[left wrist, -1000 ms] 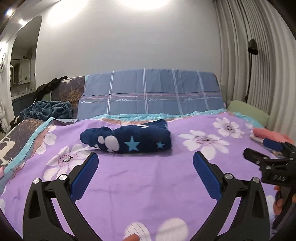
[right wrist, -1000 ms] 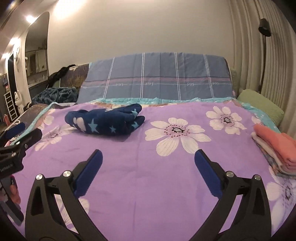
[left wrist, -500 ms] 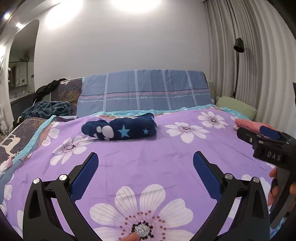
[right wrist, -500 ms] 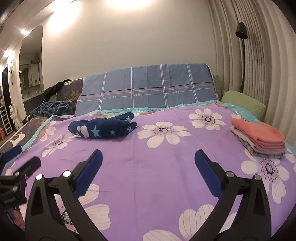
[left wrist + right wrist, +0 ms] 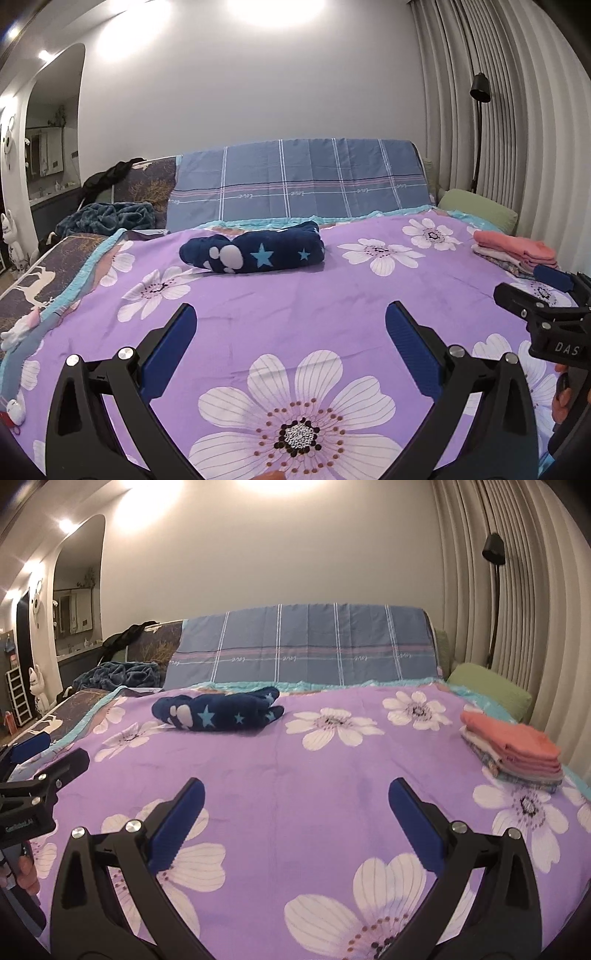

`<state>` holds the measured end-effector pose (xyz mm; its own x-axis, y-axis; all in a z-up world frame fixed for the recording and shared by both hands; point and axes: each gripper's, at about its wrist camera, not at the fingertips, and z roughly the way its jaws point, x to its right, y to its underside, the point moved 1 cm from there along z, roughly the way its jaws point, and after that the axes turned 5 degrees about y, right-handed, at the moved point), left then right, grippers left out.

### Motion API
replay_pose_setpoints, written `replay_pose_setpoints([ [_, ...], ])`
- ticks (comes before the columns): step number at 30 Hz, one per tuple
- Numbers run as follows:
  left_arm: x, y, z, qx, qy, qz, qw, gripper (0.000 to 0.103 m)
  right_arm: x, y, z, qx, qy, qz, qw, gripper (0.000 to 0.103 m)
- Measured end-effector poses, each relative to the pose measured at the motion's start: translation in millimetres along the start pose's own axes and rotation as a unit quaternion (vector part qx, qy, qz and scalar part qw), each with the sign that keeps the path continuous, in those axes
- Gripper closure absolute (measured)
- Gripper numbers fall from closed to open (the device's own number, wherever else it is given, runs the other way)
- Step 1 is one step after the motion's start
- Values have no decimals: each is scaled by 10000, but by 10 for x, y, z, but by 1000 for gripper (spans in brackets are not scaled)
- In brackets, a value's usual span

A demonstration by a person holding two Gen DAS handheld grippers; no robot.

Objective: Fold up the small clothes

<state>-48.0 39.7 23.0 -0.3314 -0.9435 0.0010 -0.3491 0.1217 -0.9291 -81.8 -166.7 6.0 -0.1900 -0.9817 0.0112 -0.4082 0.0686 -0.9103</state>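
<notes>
Both grippers are shown held low over a bed (image 5: 332,306) covered by a purple flowered sheet. The left gripper (image 5: 291,347) is seen with its jaws spread wide and nothing between them; the right gripper (image 5: 295,819) is likewise wide and unloaded. Each tool appears at the edge of the other's view, the right one just off the left tool's right jaw and the left one off the right tool's left jaw. A navy star-patterned garment (image 5: 255,248) is seen well ahead of both pairs of jaws, slightly toward the left jaw in each view, lying apart from either tool; it is bundled or loosely rolled, and whether it counts as folded cannot be told. A stack of folded clothes (image 5: 513,747), topped by a salmon piece, lies beyond the right jaw of the right gripper, near the bed's right edge. By this stack, part of the task is judged to be done, with several pieces already folded and piled. The navy garment is judged to be the piece that remains, since it is kept apart from the pile and nothing is gripped. A plaid blue cloth (image 5: 299,184) is draped at the head of the bed, far ahead of the jaws.
</notes>
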Motion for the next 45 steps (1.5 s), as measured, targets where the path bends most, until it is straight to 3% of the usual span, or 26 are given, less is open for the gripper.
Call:
replay_pose_setpoints([
  [22,126,100,118,-256,270,94,9993,1,-46,120,82,-157,174,-208,9995,2],
  [45,176,171,162,-442,267,174,9985,1,-66,194,146,-225,290,-361,9987,2],
])
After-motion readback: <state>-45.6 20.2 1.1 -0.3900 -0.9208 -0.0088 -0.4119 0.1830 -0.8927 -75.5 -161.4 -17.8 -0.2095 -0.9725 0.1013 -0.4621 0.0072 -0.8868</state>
